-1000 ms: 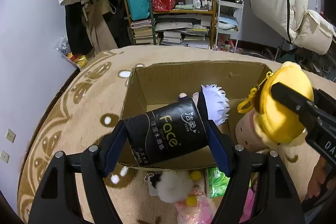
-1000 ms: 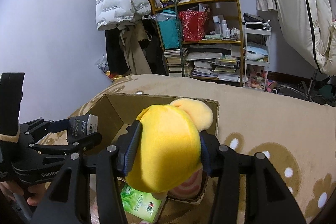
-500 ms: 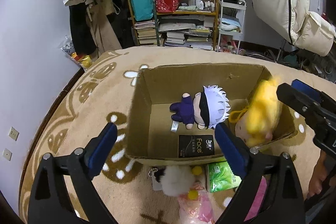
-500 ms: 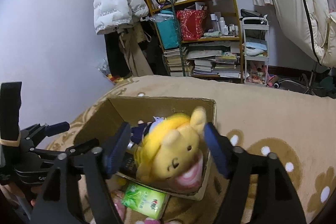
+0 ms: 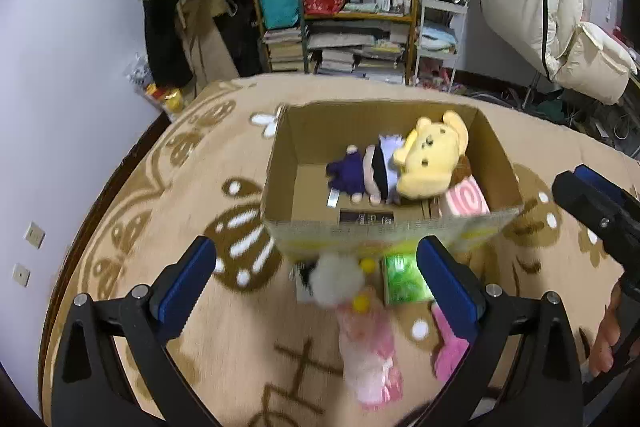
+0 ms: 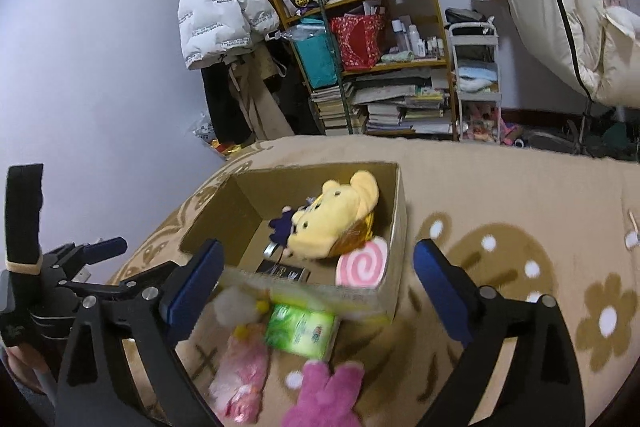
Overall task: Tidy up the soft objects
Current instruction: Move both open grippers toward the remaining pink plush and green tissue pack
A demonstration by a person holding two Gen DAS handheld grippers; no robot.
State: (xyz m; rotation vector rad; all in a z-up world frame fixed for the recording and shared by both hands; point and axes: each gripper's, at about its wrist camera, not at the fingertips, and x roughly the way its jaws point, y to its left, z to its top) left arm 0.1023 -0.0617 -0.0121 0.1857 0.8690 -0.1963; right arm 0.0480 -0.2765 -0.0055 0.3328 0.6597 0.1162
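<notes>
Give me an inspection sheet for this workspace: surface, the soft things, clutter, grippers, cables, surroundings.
Surface: tan patterned rug.
Job's things: cardboard box holds yellow bear plush, purple-suited doll, pink swirl cushion, black tissue pack. On the rug in front: green tissue pack, white pompom toy, light pink plush, magenta plush.
Clutter: nothing else seen.
Grippers: left gripper, right gripper, both open, empty.
Cables: tangle beyond rug.
Surroundings: bookshelf, white jacket.
</notes>
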